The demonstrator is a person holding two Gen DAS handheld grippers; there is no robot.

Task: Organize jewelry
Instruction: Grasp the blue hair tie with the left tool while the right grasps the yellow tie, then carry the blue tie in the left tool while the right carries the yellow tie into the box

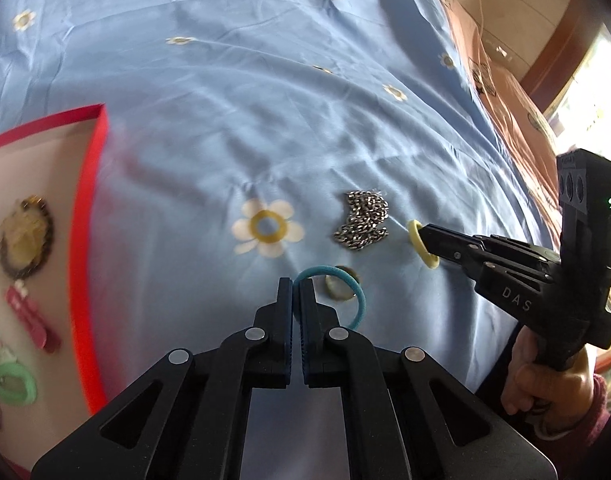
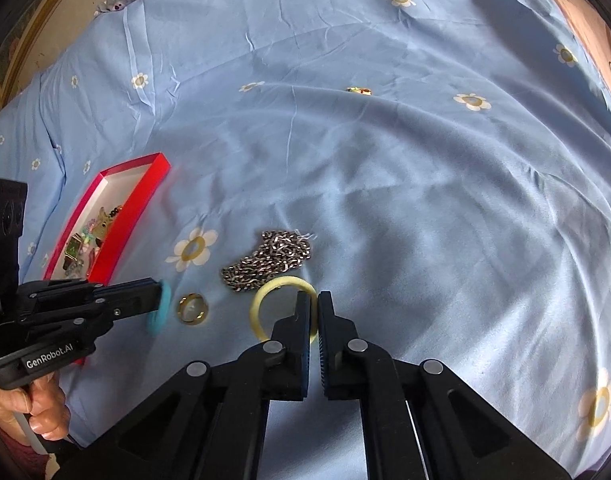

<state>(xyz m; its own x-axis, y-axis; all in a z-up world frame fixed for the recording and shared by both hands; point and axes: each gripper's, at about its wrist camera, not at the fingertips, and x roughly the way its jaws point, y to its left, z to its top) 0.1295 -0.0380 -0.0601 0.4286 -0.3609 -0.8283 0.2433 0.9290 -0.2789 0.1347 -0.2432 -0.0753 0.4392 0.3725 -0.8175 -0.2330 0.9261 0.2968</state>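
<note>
My left gripper (image 1: pixel 296 286) is shut on a teal hair tie (image 1: pixel 355 292) just above the blue bedsheet; it shows in the right wrist view (image 2: pixel 158 300) with the teal tie (image 2: pixel 163 294). My right gripper (image 2: pixel 314 300) is shut on a pale yellow ring bangle (image 2: pixel 265 300); the left wrist view shows the gripper (image 1: pixel 425 240) and the bangle (image 1: pixel 419 240). A silver chain pile (image 1: pixel 361 220) (image 2: pixel 269 258) lies between them. A gold ring (image 1: pixel 339 288) (image 2: pixel 192 308) lies beside the hair tie.
A red-walled box (image 1: pixel 85 208) (image 2: pixel 125 216) with a white floor holds several pieces: a brooch (image 1: pixel 25 236), a pink clip (image 1: pixel 31 318), a green ring (image 1: pixel 11 382). A small gold piece (image 2: pixel 358 90) lies far off on the sheet. The bed edge runs at the right.
</note>
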